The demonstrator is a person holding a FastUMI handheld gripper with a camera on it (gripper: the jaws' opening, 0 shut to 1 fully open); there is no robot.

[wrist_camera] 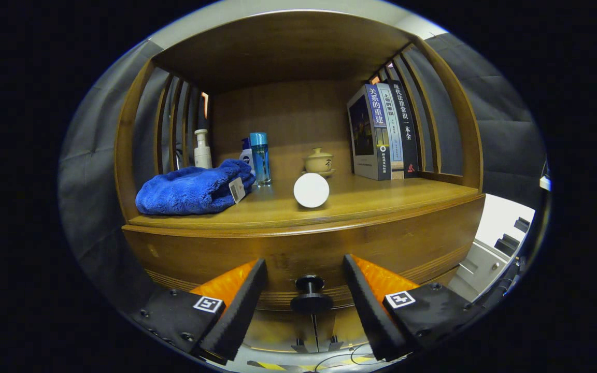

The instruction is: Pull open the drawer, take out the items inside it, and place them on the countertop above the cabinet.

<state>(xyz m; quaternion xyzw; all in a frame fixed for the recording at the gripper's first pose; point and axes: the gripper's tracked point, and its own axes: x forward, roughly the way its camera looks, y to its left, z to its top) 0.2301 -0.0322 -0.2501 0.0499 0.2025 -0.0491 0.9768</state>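
Observation:
The wooden cabinet's drawer front [303,251] is closed, with a small dark round knob [309,294] low on it. My gripper [304,269] is open; the knob sits between the two fingers, close to them, with a gap on each side. Above the drawer lies the wooden countertop [381,199]. On it rest a blue folded towel [192,189], a white round object [311,190], a blue bottle [260,158], a white pump bottle [202,150] and a small lidded teacup [318,160].
Three upright books [384,132] stand at the countertop's right end. A wooden shelf roof and slatted side walls enclose the countertop. Grey booth cloth hangs on both sides. Cables and striped tape lie on the floor below the drawer.

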